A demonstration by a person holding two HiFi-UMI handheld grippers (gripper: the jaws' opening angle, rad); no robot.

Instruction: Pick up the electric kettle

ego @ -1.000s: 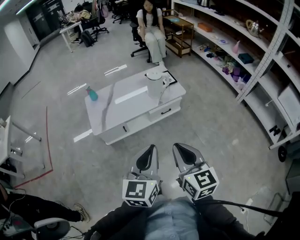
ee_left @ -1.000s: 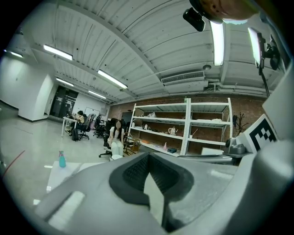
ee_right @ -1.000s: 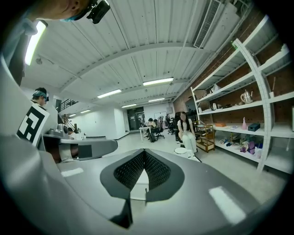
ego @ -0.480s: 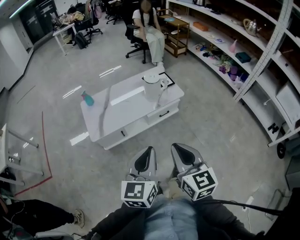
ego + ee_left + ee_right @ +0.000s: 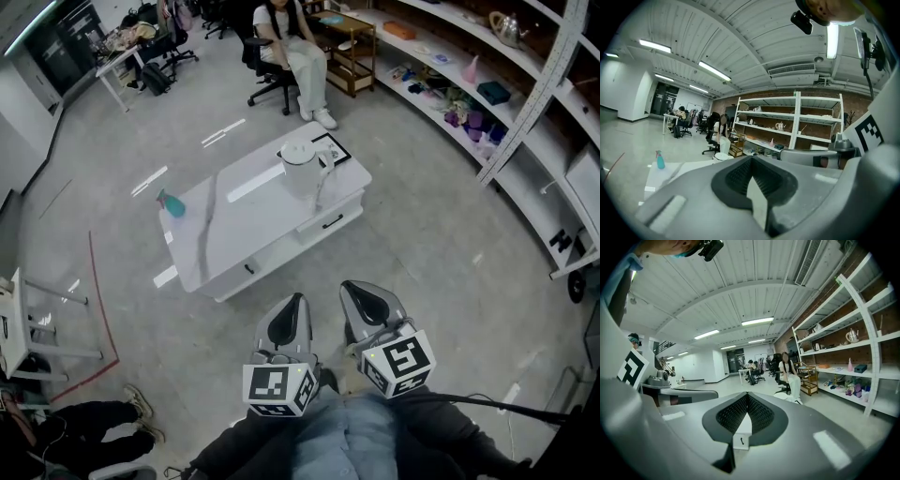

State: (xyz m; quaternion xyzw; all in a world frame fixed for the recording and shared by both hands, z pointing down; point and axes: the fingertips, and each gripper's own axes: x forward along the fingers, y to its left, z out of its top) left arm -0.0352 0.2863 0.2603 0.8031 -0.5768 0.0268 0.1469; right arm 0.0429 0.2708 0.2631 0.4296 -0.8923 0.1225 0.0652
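Note:
The white electric kettle (image 5: 300, 167) stands upright near the far right end of a low white table (image 5: 234, 234) in the head view. Both grippers hang close to the person's body, well short of the table. My left gripper (image 5: 299, 298) is shut with nothing in it, and so is my right gripper (image 5: 346, 286). In the left gripper view the shut jaws (image 5: 751, 160) fill the lower frame, and the kettle's lid (image 5: 723, 156) peeks over them. In the right gripper view the shut jaws (image 5: 747, 397) hide the table.
A teal spray bottle (image 5: 170, 203) stands at the table's left end and a framed card (image 5: 331, 150) lies behind the kettle. A person sits on a chair (image 5: 291, 47) beyond the table. Shelving (image 5: 525, 103) runs along the right. Grey floor (image 5: 441, 244) lies between me and the table.
The head view has shifted a little, so the table and the seated person sit slightly differently in frame. Both grippers stay shut, low and side by side.

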